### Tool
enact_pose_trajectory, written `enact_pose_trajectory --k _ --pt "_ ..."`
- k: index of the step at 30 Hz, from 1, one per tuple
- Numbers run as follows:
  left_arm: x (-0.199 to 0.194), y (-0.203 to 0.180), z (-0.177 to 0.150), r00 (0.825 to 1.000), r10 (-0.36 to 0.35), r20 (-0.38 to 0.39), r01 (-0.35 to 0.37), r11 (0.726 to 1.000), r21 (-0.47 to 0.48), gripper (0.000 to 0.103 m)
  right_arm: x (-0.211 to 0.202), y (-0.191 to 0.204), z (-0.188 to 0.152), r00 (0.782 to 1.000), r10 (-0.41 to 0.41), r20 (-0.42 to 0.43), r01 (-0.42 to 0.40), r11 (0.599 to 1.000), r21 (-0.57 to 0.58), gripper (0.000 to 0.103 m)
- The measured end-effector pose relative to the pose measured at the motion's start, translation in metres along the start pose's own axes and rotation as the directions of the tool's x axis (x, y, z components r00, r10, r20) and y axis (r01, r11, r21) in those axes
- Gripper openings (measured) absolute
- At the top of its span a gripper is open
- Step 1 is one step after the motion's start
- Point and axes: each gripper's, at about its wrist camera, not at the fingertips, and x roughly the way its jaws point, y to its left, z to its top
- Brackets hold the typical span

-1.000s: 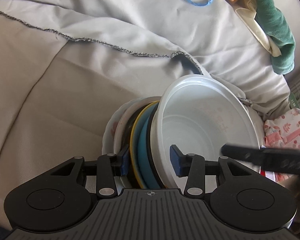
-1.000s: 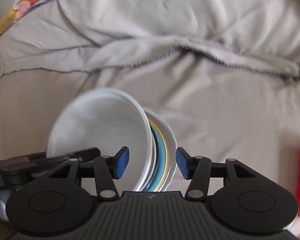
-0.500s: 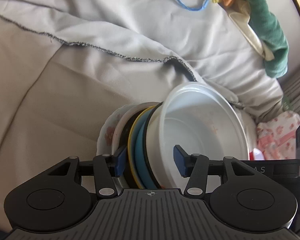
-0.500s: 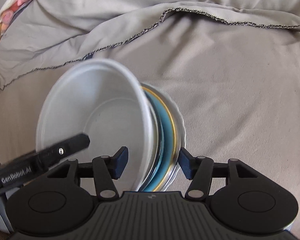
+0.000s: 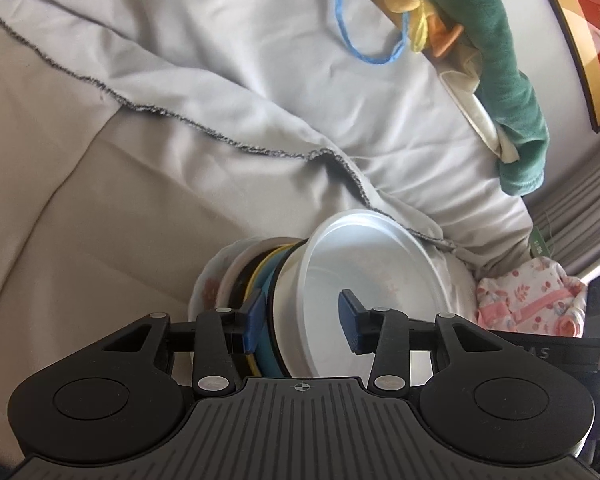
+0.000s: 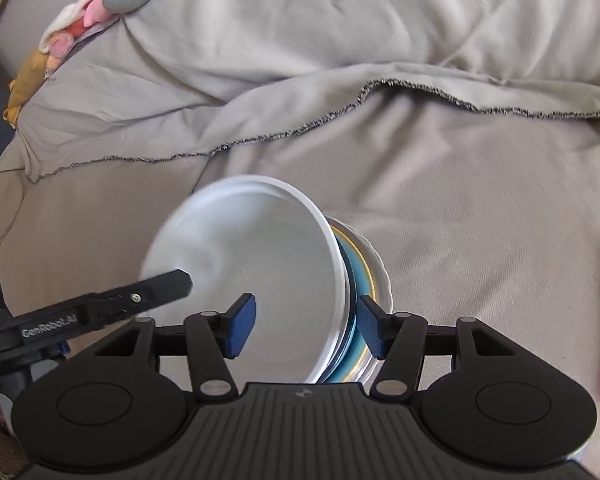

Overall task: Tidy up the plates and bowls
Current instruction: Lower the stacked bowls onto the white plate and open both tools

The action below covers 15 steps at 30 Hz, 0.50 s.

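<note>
A stack of dishes hangs in the air over a grey bed cover: a white bowl (image 5: 364, 280) on top, with blue, yellow-rimmed and black plates (image 5: 266, 280) and a floral white plate (image 5: 206, 284) under it. My left gripper (image 5: 302, 320) is shut on the stack's edge, one finger inside the bowl, one on the plates. My right gripper (image 6: 304, 326) is shut on the opposite edge of the same stack, with the bowl (image 6: 260, 264) and the plates (image 6: 360, 272) between its fingers. The left gripper's finger (image 6: 156, 288) shows in the right wrist view.
A rumpled grey blanket (image 6: 340, 60) with a frayed hem covers the bed. A green cloth (image 5: 508, 92), a blue cord (image 5: 364, 40) and plush toys lie at the far side. Pink floral fabric (image 5: 528, 300) lies to the right. A framed picture (image 5: 596, 40) hangs on the wall.
Both grippers have lifted the held stack up and away from the bed; more of the blanket and the far clutter has come into view. The grips are unchanged.
</note>
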Motion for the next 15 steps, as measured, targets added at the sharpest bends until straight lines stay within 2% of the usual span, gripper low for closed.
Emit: enact_pose_trajectory --k 7,12,14,15 --pt "-0.001 0.003 0.000 1.000 -0.021 0.020 0.021 1.000 -0.020 0.045 0.001 0.004 0.001 1.000 -0.014 0.011 0.014 0.999 -0.034 0.056" --pt "-0.013 0.011 0.002 0.992 -0.103 0.068 0.108 0.991 -0.075 0.043 -0.004 -0.003 0.001 0.999 -0.035 0.034 0.036 0.999 -0.014 0.056" --pt "-0.015 0.009 0.003 0.989 -0.123 0.079 0.128 0.989 -0.072 0.043 -0.006 -0.005 0.001 0.998 -0.038 0.039 0.039 0.999 -0.011 0.054" --pt "-0.015 0.007 0.003 0.988 -0.132 0.077 0.137 0.988 -0.068 0.043 -0.005 -0.006 0.002 0.998 -0.039 0.042 0.040 0.999 -0.012 0.048"
